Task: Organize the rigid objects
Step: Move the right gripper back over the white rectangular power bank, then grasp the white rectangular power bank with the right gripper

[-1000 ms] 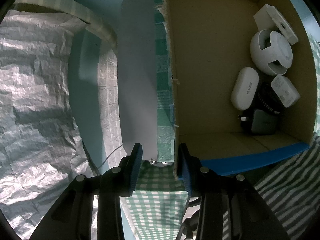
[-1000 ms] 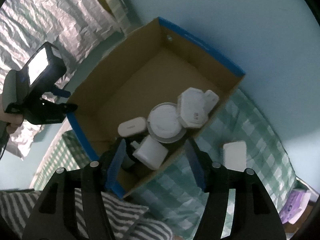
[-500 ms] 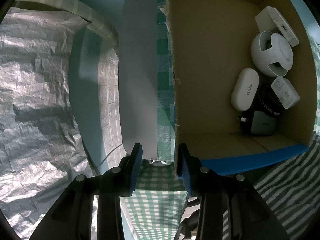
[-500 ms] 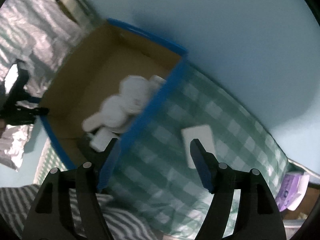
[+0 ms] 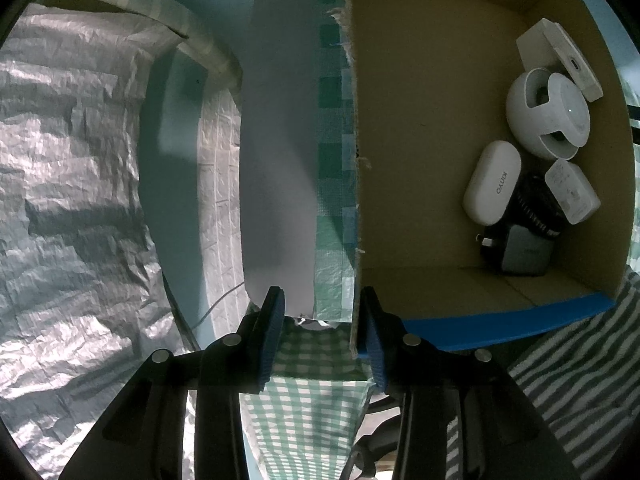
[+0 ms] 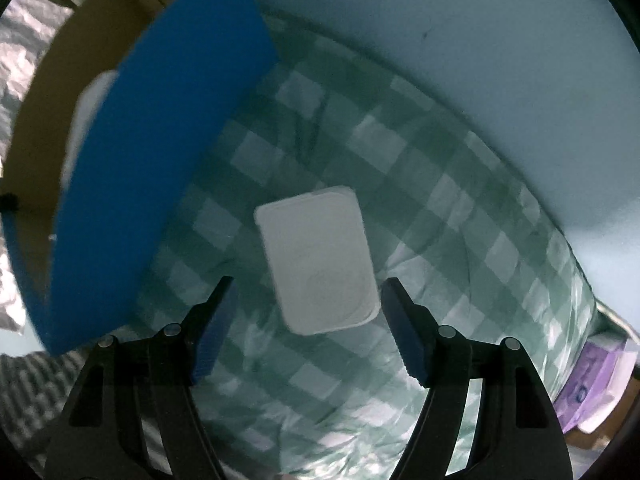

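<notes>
A cardboard box with blue outer walls (image 5: 420,160) holds several white and dark items: a white oval case (image 5: 493,182), a white round device (image 5: 548,114), a dark charger (image 5: 520,250) and white blocks. My left gripper (image 5: 320,334) straddles the box's near side wall; its jaws stand a little apart, and the wall's edge lies against the right finger. A flat white rectangular case (image 6: 318,268) lies on the green checked cloth (image 6: 440,200). My right gripper (image 6: 308,332) is open just above the case, fingers either side of its near end. The box's blue wall (image 6: 160,160) stands to the left.
Crinkled silver foil (image 5: 72,200) covers the left. A pale blue wall (image 6: 440,40) rises behind the cloth. A purple pack (image 6: 588,388) sits at the far right edge. Striped fabric (image 5: 568,392) lies by the box's front.
My right gripper has swung from above the box rightward and down to the white case on the cloth. My left gripper and the box have stayed put.
</notes>
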Demonstrator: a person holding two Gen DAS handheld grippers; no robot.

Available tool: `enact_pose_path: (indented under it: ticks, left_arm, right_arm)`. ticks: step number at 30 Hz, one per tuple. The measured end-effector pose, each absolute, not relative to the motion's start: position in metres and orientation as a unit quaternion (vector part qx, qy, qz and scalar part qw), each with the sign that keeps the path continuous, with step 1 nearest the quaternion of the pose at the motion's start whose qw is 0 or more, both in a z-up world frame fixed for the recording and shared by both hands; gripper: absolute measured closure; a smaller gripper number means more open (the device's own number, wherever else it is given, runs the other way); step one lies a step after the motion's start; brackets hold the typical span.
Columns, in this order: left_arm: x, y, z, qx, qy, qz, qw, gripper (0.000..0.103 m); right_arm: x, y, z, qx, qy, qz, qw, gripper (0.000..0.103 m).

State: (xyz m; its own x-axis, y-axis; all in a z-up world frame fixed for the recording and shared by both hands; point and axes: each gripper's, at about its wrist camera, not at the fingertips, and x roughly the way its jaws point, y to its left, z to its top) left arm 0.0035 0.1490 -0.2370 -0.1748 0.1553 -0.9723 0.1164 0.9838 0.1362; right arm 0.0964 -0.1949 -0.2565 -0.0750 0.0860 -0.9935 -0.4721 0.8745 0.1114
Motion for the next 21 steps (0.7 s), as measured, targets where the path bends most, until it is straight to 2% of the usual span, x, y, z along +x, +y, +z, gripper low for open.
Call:
enact_pose_path:
  ticks: [18,21]
  left_arm:
    - [0.002,0.149,-0.236,0.085,0.766,0.019,0.636,0.063]
    - [0.003,0.15,-0.236,0.085,0.767,0.019,0.636,0.063]
  right_arm:
    - [0.111,-0.18,-0.298,-0.159,0.709,0.198,0.658,0.029]
    - [0.11,-0.176,-0.298,-0.17,0.705,0.191,0.661,0.034]
